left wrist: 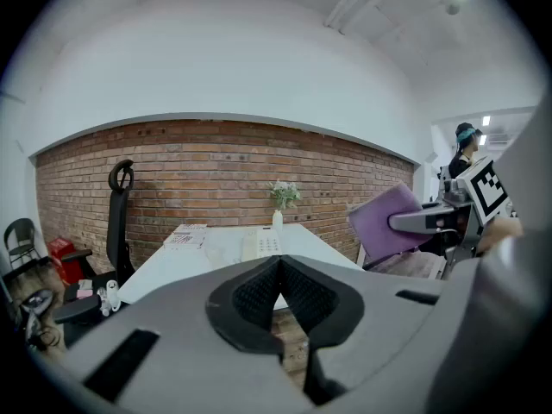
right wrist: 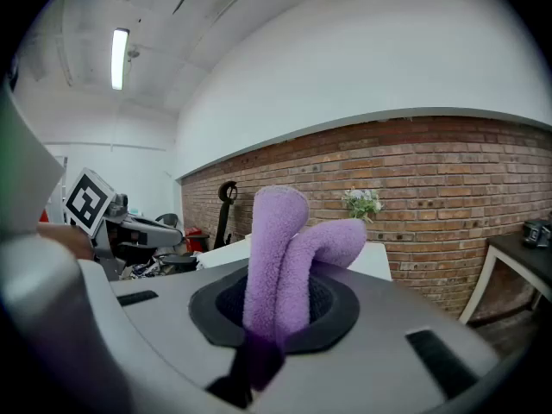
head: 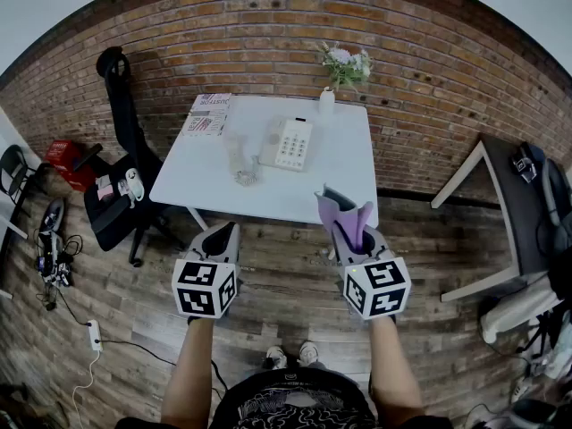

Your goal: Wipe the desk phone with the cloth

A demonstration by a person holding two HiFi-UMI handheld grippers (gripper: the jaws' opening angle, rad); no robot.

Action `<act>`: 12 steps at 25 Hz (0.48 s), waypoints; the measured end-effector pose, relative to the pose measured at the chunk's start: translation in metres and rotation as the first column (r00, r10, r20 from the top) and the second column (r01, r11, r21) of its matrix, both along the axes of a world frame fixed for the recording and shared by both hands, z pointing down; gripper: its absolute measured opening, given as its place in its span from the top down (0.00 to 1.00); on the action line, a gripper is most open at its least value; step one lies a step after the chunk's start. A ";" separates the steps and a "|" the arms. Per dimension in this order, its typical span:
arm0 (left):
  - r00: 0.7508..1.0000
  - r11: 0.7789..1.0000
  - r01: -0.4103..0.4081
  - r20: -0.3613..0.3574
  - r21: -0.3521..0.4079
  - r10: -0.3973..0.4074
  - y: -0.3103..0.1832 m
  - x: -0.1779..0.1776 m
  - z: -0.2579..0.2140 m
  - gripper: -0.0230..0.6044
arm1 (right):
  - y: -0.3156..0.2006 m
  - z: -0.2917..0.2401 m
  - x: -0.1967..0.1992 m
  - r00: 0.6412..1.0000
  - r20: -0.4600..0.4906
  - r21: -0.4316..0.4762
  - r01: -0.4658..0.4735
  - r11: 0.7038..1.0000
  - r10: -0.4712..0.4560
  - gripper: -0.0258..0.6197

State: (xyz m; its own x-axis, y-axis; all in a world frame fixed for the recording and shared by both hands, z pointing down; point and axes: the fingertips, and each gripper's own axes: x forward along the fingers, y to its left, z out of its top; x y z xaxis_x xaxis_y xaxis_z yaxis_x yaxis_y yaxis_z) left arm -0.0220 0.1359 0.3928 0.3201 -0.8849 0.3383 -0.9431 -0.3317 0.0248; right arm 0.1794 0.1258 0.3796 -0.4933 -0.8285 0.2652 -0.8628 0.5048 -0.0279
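Note:
A white desk phone (head: 288, 143) lies on the white table (head: 268, 195), near its far middle; it also shows small in the left gripper view as the phone (left wrist: 260, 244). My right gripper (head: 344, 224) is shut on a folded purple cloth (head: 347, 219), which sticks up between the jaws as a loop of cloth (right wrist: 289, 253). My left gripper (head: 221, 237) is shut with nothing in it, its jaws (left wrist: 278, 293) pressed together. Both grippers hover over the wooden floor, short of the table's near edge.
A vase of flowers (head: 340, 71) stands at the table's far right corner, a booklet (head: 207, 113) at the far left, a clear glass (head: 239, 159) beside the phone. A black office chair (head: 121, 168) stands left of the table, a dark desk (head: 514, 213) to the right.

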 end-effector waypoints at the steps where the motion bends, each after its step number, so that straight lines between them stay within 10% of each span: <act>1: 1.000 1.000 0.001 -0.006 0.002 -0.001 -0.002 -0.002 -0.001 0.95 | -0.001 -0.001 -0.002 1.000 -0.001 0.001 0.000 1.000 0.000 0.89; 12: 0.998 1.000 -0.022 -0.056 -0.010 0.021 -0.016 -0.026 0.008 0.95 | -0.008 0.006 -0.021 0.999 -0.003 -0.004 -0.036 0.999 0.036 0.89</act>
State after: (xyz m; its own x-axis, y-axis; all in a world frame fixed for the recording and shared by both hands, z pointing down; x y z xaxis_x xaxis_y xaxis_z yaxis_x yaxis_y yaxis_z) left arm -0.0480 0.1199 0.4006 0.3580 -0.8741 0.3282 -0.9327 -0.3515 0.0810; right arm 0.1581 0.1179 0.3854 -0.4626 -0.8445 0.2698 -0.8804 0.4735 -0.0274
